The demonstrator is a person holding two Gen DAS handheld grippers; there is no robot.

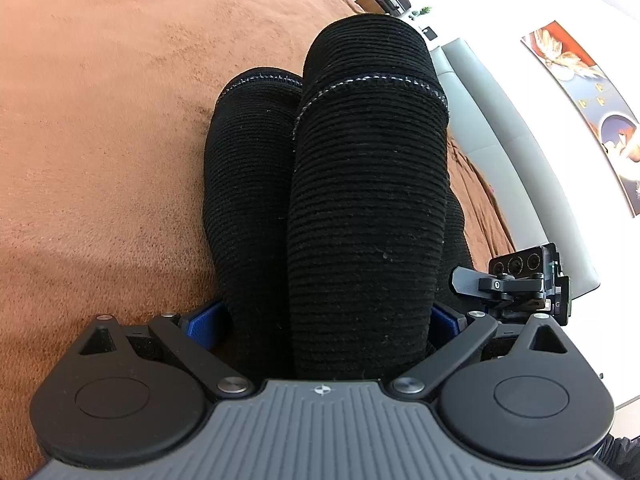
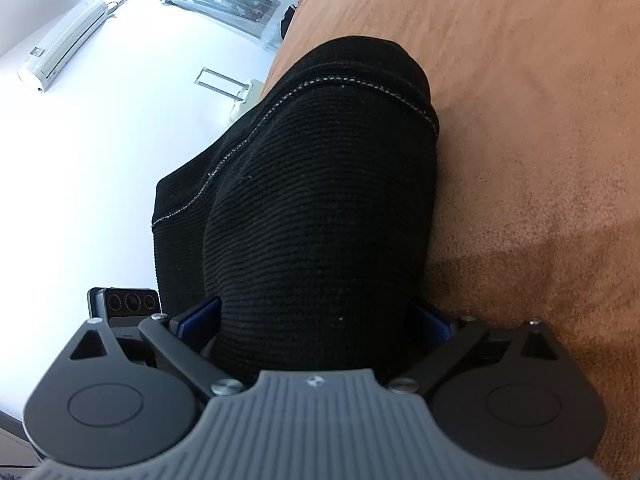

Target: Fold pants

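Gripping black pants [image 1: 360, 200] over brown blanket [image 1: 100, 120], both grippers' fingers [image 1: 204, 320].

Matt black ribbed-knit pants [image 1: 360, 200], fuzzy brown blanket [image 1: 100, 140]

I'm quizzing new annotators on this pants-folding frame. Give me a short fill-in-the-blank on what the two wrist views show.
1. The ribbed knit pants are coloured ____.
2. The left gripper and the right gripper are each shut on the ____.
3. The blanket beneath is coloured ____.
4. The seam stitching on the fabric is ____.

Missing words: black; pants; brown; white
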